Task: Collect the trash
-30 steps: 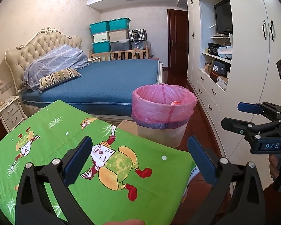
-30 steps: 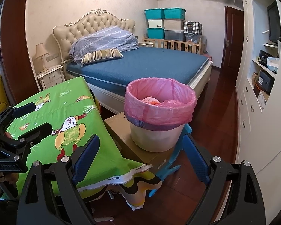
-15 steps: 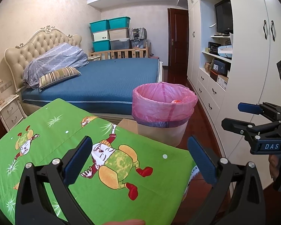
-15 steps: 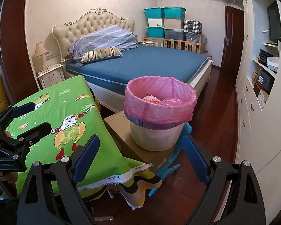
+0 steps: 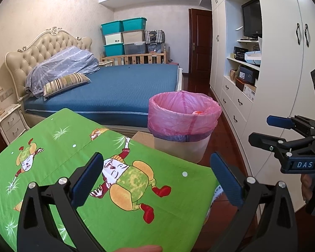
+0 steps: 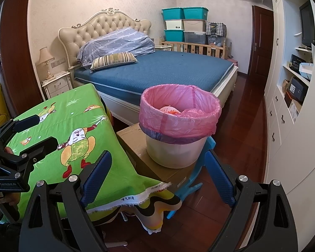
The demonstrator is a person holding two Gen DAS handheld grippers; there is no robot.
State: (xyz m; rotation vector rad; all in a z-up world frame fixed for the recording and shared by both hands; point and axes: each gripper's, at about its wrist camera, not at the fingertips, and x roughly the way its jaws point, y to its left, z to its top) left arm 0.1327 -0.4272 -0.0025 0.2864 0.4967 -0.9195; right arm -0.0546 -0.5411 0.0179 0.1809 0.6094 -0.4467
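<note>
A cream bin with a pink liner (image 5: 183, 124) (image 6: 179, 124) stands on a cardboard box (image 6: 145, 157) beside a table under a green cartoon cloth (image 5: 94, 168) (image 6: 69, 134). Crumpled orange-white trash (image 6: 170, 110) lies inside the bin; in the left wrist view a bit of it (image 5: 198, 112) shows over the rim. My left gripper (image 5: 155, 178) is open and empty above the cloth; it also shows in the right wrist view (image 6: 37, 130). My right gripper (image 6: 157, 178) is open and empty in front of the bin; it shows at the right in the left wrist view (image 5: 264, 130).
A blue bed (image 6: 161, 73) fills the room behind the bin. White wardrobes and shelves (image 5: 262, 84) line the right wall. A blue plastic stool (image 6: 191, 180) holds the box. A nightstand (image 6: 56, 84) and stacked storage boxes (image 6: 184, 25) stand at the back. Dark wood floor (image 6: 250, 136) lies right of the bin.
Both views have shifted only slightly; the bin sits a touch nearer in each. Both grippers stay open and empty.
</note>
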